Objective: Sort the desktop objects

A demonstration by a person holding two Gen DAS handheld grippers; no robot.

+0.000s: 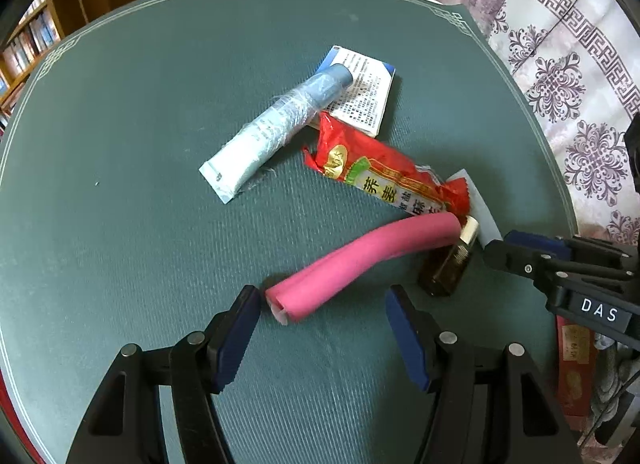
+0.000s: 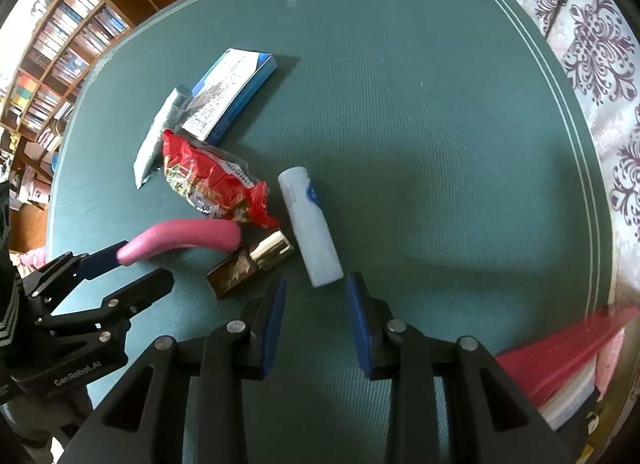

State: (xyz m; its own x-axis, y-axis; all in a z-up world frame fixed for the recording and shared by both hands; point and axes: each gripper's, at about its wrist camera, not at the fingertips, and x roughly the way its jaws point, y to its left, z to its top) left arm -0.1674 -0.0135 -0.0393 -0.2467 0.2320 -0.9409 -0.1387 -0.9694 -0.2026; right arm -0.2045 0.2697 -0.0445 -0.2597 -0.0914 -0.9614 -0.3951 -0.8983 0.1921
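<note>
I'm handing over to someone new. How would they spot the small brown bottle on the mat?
Start at the green mat and find the pile of items on it. At the pile's near end, the brown bottle lies on its side between the pink roll and the white tube. It is the only dark item, with a shiny gold cap.
</note>
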